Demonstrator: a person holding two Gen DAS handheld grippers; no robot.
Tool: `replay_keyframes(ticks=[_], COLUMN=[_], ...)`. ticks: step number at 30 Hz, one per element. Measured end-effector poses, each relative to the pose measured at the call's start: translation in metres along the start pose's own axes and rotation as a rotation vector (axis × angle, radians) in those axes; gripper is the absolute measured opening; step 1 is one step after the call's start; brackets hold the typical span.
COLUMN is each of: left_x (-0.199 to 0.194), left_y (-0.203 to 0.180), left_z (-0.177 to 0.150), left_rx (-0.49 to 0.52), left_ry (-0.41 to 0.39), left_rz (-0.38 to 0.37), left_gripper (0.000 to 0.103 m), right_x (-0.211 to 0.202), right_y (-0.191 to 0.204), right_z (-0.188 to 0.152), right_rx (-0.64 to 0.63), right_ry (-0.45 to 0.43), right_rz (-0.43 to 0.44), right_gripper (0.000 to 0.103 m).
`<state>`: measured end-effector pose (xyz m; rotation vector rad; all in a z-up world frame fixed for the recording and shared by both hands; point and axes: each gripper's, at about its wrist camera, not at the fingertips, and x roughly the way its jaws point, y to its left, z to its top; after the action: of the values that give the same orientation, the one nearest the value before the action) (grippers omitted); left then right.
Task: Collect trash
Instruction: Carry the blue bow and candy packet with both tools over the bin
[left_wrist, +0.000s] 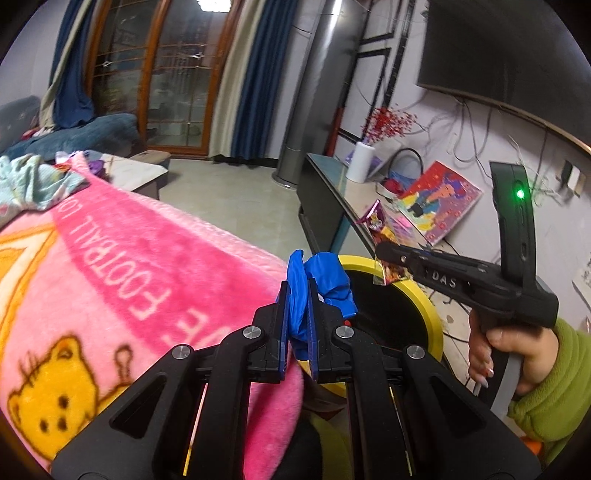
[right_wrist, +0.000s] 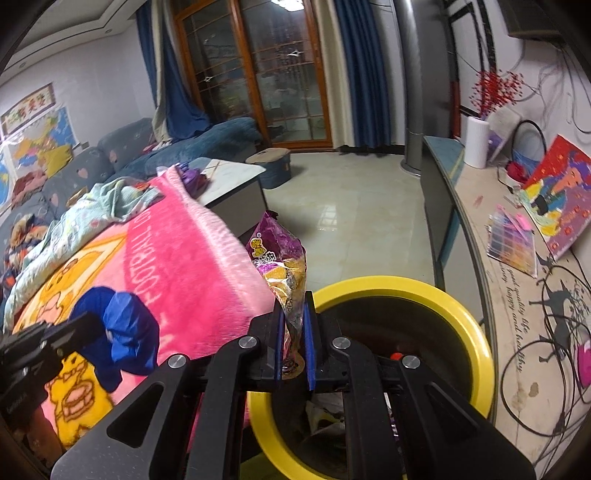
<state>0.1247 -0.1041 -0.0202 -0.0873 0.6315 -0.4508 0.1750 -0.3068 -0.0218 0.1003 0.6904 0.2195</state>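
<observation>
On the left lies a pink fleece blanket. The left tongs pinch a crumpled blue plastic bag beside the rim of a round yellow-rimmed black trash bin, which holds some wrappers. The right tongs pinch a shiny purple-and-gold snack wrapper, upright over the bin's edge.

a home living room: sofa, curtained glass doors, wall-mounted tv, pink blanket
</observation>
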Motion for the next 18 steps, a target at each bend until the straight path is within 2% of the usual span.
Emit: replay_keyframes(ticks=[18], left_x=[0.027], left_y=[-0.049], left_z=[-0.009], left_rx=[0.113], left_ry=[0.035], left_rz=[-0.057], left_gripper=[0.004], right_x=[-0.015], right_y=[-0.065], right_z=[-0.014], right_rx=[0.115], right_ry=[-0.017], right_rz=[-0.054], right_gripper=[0.009])
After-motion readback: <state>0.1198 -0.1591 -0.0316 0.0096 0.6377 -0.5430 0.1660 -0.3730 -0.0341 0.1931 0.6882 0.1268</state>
